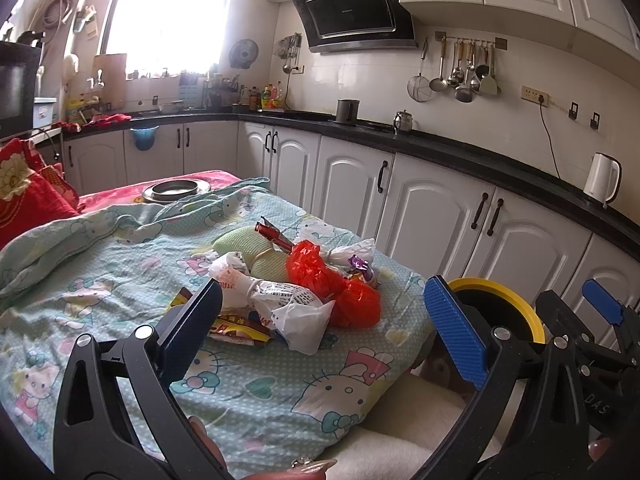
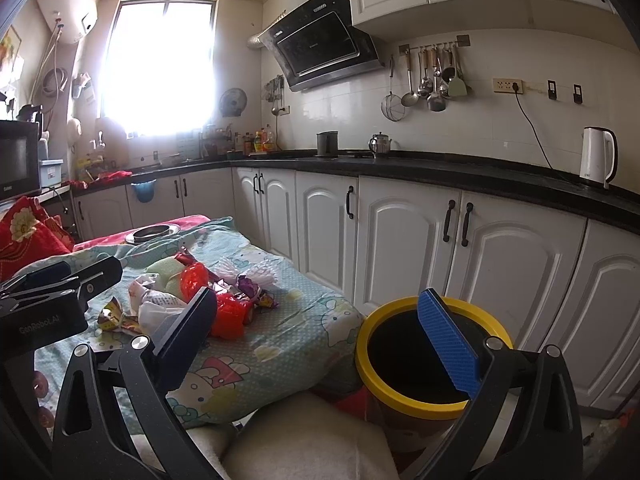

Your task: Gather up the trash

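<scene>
A: Left tool (image 1: 320,332) is spread wide, nothing held, hovering near the trash pile (image 1: 296,284) on the patterned cloth (image 1: 120,264). Right tool (image 2: 320,344) is also wide and empty, beside the yellow-rimmed bin (image 2: 400,396).

B: White bag (image 1: 296,312) should be taken first; it's nearest. Jaws should be closed on a bunched fold, not on the cloth below.

A: Agreed. Bin sits right of the pile, so a short carry is needed.

My left gripper (image 1: 324,324) hangs with its jaws spread wide, nothing between them. My right gripper (image 2: 320,340) is likewise wide apart and empty, just beside it.
</scene>
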`<state>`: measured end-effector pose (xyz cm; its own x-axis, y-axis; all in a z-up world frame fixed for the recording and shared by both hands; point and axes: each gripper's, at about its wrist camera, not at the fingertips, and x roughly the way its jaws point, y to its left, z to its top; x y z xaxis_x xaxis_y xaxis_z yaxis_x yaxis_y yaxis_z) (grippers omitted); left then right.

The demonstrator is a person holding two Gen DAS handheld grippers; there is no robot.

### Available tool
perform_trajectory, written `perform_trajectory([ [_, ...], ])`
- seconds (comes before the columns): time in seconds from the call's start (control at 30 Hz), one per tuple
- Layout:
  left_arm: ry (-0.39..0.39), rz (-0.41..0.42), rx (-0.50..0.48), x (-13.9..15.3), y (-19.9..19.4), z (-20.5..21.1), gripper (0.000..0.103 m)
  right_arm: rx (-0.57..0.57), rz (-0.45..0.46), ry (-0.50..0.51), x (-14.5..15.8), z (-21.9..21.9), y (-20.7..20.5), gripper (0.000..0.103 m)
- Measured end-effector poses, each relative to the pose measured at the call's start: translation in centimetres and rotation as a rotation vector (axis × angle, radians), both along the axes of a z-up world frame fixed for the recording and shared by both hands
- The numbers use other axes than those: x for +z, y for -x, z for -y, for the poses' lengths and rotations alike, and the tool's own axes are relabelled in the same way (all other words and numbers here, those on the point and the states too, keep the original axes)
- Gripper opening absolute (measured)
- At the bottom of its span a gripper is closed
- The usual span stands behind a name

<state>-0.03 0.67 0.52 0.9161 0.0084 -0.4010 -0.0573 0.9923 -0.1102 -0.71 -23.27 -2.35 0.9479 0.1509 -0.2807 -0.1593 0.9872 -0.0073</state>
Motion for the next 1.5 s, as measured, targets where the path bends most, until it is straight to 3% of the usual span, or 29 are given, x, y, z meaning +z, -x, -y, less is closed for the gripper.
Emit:
perform_trajectory([
  [0.5, 0.012, -0.005, 0.001, -0.2, -0.1, -0.4, 0.093, 0.020, -0.028, 0.021, -0.4, 0.1, -0.4, 0.097],
  [1.1, 0.090, -0.024, 0.124, -1.1, -1.8, -7.0, 0.093, 0.257, -0.096, 0.091, -0.8, -5.5, -4.3, 0.097],
  [1.27, 0.127, -0.044, 0.148, -1.4, -3.1, -9.3, 0.093, 0.283, -0.139, 0.087, -1.3, -5.9, -6.0, 0.097],
  [1.4, 0.181, -0.089, 0.092, -1.8, -5.6, -10.7, 0.093, 0.297, -0.176, 0.091, -2.0, -6.3, -8.1, 0.097],
  [1.5, 0.177, -0.130, 0.081, -2.1, -7.8, -11.2, 0.093, 0.312, -0.202, 0.113, -2.6, -7.1, -9.6, 0.097],
])
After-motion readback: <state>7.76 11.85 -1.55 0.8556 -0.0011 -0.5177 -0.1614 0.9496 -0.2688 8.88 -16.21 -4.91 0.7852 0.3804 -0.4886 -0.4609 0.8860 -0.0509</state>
